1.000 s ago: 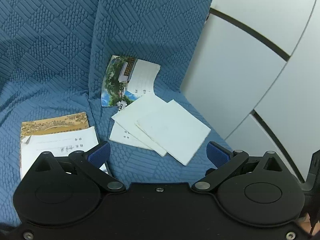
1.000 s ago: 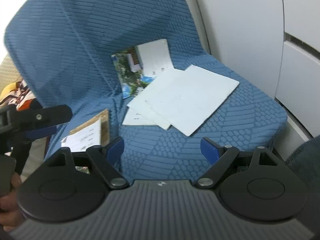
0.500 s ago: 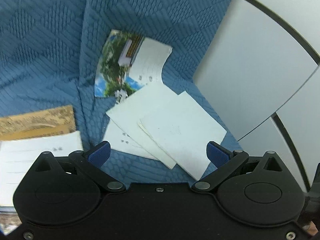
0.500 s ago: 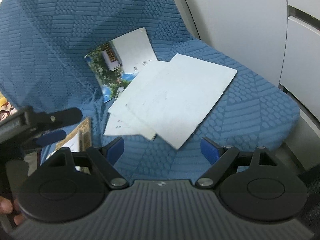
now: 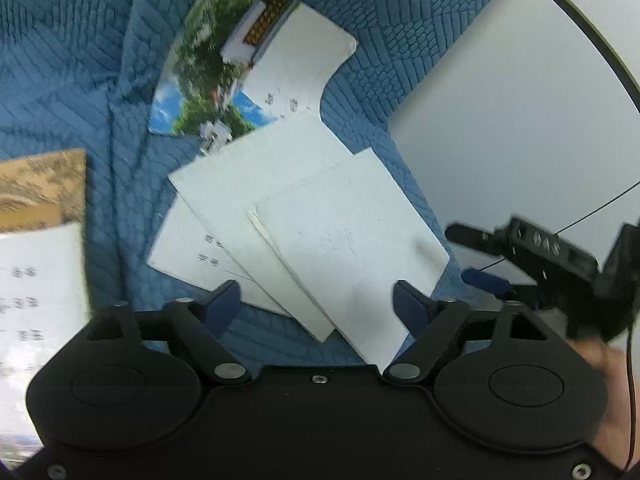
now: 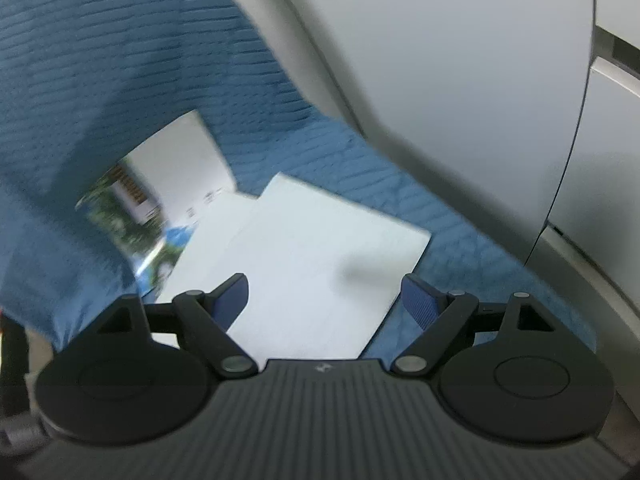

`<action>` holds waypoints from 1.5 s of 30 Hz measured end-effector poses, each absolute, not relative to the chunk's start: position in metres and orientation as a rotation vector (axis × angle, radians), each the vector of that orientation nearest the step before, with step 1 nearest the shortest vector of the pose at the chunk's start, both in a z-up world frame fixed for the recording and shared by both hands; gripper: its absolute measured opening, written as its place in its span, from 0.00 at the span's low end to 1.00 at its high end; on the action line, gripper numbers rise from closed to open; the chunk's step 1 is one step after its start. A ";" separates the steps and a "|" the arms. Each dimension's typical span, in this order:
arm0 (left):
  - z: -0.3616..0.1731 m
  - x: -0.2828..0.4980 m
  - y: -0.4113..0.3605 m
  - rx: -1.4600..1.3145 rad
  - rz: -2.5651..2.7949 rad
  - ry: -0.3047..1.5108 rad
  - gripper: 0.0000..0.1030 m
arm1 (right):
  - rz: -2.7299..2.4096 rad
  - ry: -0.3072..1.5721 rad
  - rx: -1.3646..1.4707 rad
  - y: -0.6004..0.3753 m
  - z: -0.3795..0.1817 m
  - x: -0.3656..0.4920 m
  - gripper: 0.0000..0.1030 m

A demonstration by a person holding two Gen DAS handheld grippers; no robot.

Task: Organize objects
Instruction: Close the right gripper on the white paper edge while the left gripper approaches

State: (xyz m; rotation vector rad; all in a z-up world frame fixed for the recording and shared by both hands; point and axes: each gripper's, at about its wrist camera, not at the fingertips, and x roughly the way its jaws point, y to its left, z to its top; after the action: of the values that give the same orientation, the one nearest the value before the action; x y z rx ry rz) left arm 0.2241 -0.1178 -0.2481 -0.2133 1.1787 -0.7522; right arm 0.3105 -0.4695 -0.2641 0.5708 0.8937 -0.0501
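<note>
Both grippers hang wide apart, holding nothing. The top white booklet lies just in front of the left gripper and under the right gripper. The picture booklet leans farther ahead on the blue seat.

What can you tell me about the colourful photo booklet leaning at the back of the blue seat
The photo booklet is thin and glossy, with a cover split between a picture of green trees, blue sky and a building and a white part bearing small dark print. It leans against the blue quilted backrest, curling, one white corner bent. Its lower edge is overlapped by the fanned white booklets on the seat. Neither open gripper touches it. The right wrist view shows it blurred.
</note>
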 end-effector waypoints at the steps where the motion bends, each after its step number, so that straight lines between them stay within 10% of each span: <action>1: -0.252 0.224 -0.120 -0.221 -0.764 1.190 0.66 | -0.054 0.895 0.590 -0.475 -0.266 0.317 0.82; 18: -0.281 0.213 -0.156 -0.257 -0.913 1.266 0.60 | -0.096 0.962 0.618 -0.500 -0.288 0.354 0.85; 31: -0.287 0.222 -0.146 -0.362 -0.907 1.300 0.59 | 0.093 0.847 1.287 -0.531 -0.312 0.327 0.84; 45: -0.300 0.234 -0.133 -0.530 -0.879 1.353 0.57 | 0.058 0.965 1.220 -0.464 -0.298 0.282 0.23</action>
State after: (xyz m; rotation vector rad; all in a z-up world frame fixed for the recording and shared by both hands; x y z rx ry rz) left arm 0.2338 -0.1328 -0.3002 -0.5301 1.3528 -0.8790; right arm 0.2824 -0.4639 -0.2985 1.2195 0.9650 0.0577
